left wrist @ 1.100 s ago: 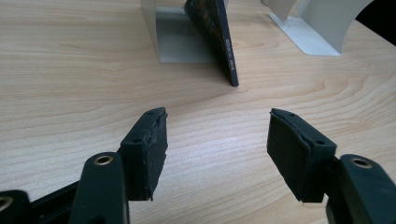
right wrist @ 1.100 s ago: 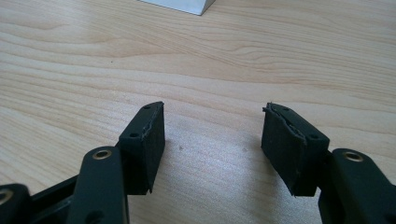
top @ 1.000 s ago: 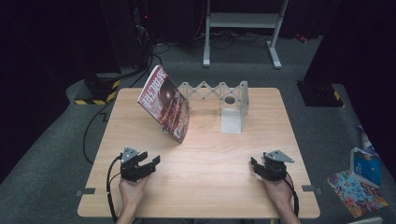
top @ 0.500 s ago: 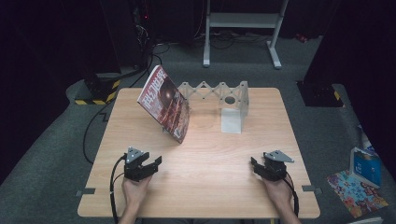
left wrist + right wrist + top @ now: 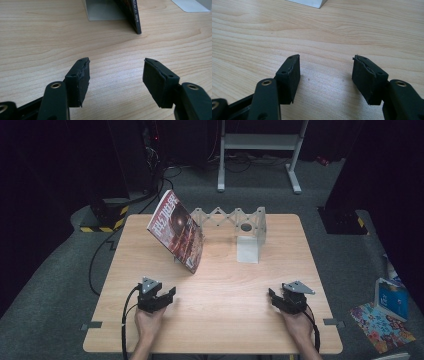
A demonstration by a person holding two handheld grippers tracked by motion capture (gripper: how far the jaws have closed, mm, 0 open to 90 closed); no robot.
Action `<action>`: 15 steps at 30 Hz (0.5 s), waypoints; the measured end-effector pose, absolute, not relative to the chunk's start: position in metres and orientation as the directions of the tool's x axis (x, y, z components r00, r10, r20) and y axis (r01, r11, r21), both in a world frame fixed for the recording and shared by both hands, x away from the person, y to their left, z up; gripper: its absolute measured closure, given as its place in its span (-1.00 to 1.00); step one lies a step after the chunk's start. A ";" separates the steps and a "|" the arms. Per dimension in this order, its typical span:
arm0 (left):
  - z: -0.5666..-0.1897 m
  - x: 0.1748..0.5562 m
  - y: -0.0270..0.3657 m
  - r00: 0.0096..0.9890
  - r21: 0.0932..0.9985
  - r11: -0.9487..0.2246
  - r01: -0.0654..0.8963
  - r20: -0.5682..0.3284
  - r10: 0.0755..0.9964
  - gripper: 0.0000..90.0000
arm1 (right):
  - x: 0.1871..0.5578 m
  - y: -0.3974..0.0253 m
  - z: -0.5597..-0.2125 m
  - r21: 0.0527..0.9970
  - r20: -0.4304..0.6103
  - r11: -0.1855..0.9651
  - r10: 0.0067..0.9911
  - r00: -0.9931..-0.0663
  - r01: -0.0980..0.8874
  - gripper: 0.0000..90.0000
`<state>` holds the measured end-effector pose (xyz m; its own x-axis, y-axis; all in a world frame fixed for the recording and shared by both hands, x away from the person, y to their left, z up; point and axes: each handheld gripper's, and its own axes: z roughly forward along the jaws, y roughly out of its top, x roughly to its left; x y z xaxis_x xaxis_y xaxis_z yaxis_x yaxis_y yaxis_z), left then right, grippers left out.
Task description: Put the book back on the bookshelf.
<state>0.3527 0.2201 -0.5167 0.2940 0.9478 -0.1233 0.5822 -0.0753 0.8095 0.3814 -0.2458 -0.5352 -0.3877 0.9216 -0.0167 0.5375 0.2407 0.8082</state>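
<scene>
At the left of the wooden table [image 5: 125,270], my left gripper [image 5: 169,294] rests low on the near edge, held in my left hand [image 5: 148,322]. Its jaws stand spread wide with nothing between them; in the left gripper view I see bare wood grain in the gap between the pads [image 5: 81,80]. Ahead of it and a little to the right stands the magazine [image 5: 176,231], tilted, leaning back against the left end of the white folding rack [image 5: 227,216], its lower corner on the table. In the left gripper view the magazine's dark bottom edge [image 5: 135,20] sits well ahead of my jaws, apart from them. This is the thing nearest my left gripper, so I judge it is what I am to handle.

Moving right, the rack's accordion section runs across the back of the table to a white upright bookend [image 5: 249,245] with a round hole near its top. Further right and near again, my right gripper [image 5: 273,298] lies on the table in my right hand [image 5: 296,327], its jaws likewise spread and empty; its own view has only wood between them and a corner of the bookend's base [image 5: 308,3] at the top.

As I read it, nothing has been grasped yet: the reach, the grip and whatever placing follows all remain ahead.
</scene>
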 end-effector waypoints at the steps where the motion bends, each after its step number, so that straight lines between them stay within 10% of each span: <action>1: -0.518 0.353 0.220 0.291 0.808 -0.075 0.584 -0.123 0.949 -0.14 | 0.381 -0.246 -0.535 0.808 -0.017 0.241 0.922 -0.388 0.537 -0.12; 15: -0.530 0.353 0.219 0.270 0.790 -0.090 0.607 -0.098 0.958 -0.14 | 0.381 -0.246 -0.535 0.808 -0.017 0.241 0.922 -0.388 0.537 -0.12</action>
